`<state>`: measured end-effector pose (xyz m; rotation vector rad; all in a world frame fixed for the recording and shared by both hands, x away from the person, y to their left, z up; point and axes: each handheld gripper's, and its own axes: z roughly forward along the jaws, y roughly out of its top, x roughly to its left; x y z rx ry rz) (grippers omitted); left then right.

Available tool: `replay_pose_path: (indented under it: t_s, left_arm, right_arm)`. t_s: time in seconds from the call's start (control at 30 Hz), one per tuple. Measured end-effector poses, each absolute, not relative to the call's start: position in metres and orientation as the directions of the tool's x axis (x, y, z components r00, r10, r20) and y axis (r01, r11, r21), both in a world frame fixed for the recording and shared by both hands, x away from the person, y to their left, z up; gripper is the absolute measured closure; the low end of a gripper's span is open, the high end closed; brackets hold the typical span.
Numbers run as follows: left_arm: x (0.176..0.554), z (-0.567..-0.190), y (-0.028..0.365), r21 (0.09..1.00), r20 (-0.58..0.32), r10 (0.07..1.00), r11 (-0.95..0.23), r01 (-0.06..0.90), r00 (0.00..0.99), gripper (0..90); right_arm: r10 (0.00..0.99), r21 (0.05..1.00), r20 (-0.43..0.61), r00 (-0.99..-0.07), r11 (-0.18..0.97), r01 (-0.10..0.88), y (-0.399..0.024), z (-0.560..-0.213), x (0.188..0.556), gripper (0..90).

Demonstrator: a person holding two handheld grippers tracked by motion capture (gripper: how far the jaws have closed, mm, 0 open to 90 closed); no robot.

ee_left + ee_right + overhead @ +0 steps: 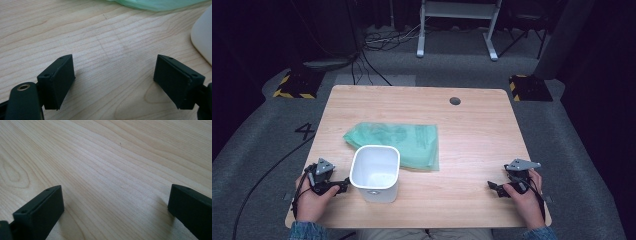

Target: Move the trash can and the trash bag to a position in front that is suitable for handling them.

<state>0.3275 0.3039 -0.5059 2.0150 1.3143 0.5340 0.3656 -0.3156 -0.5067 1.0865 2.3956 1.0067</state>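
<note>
Resting low on the desk (472,120) at its near corners, with nothing begun yet as far as can be judged: left tool (113,82) spread wide over bare wood just beside the white bin (375,172), right tool (115,212) likewise spread and pinching nothing, well apart from everything. Lying flat and folded behind the bin, touching or nearly touching its far rim, the green plastic bag (399,142), untouched. Left to do, by the look of it: picking up the bag, opening it and fitting it into the empty bin.
</note>
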Motion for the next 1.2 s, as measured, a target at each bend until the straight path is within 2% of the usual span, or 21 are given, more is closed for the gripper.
replay_pose_path:
  t_s: [0.27, 0.37, 0.67, 0.73, 0.87, 1.0, 1.07, 1.13, 1.2]
  left_arm:
    - [0.328, -0.505, 0.306, 0.721, -0.022, 0.913, -0.267, 0.639, 0.407, 18.3]
    - [0.324, -0.503, 0.308, 0.726, -0.032, 0.915, -0.255, 0.639, 0.402, 25.4]
    - [0.310, -0.476, 0.298, 0.750, -0.035, 0.897, -0.267, 0.605, 0.440, 26.9]
    - [0.309, -0.472, 0.294, 0.733, -0.060, 0.887, -0.272, 0.624, 0.457, 25.7]
    - [0.307, -0.466, 0.283, 0.711, -0.056, 0.870, -0.311, 0.631, 0.491, 25.9]
    - [0.310, -0.465, 0.273, 0.743, -0.038, 0.845, -0.334, 0.580, 0.534, 26.2]
    - [0.310, -0.465, 0.267, 0.753, -0.005, 0.831, -0.363, 0.549, 0.556, 30.5]
    - [0.311, -0.464, 0.261, 0.762, 0.004, 0.823, -0.371, 0.531, 0.569, 30.6]
    - [0.311, -0.463, 0.255, 0.759, -0.009, 0.808, -0.378, 0.530, 0.589, 30.8]
  right_arm:
    - [0.754, 0.715, -0.003, -0.657, 0.461, 0.525, -0.316, -0.507, 0.365, 0.6]
    - [0.754, 0.716, -0.004, -0.657, 0.461, 0.525, -0.316, -0.507, 0.365, 0.6]
    - [0.756, 0.716, -0.004, -0.655, 0.460, 0.526, -0.315, -0.507, 0.365, 0.6]
    - [0.756, 0.715, -0.003, -0.654, 0.459, 0.527, -0.315, -0.507, 0.365, 0.6]
    - [0.763, 0.716, -0.007, -0.646, 0.455, 0.530, -0.314, -0.507, 0.365, 0.6]
    - [0.767, 0.716, -0.007, -0.642, 0.452, 0.532, -0.313, -0.507, 0.364, 0.6]
    - [0.767, 0.716, -0.007, -0.642, 0.452, 0.532, -0.313, -0.507, 0.364, 0.6]
    - [0.767, 0.716, -0.007, -0.642, 0.452, 0.532, -0.313, -0.507, 0.364, 0.6]
    - [0.768, 0.716, -0.007, -0.641, 0.451, 0.533, -0.313, -0.507, 0.364, 0.6]
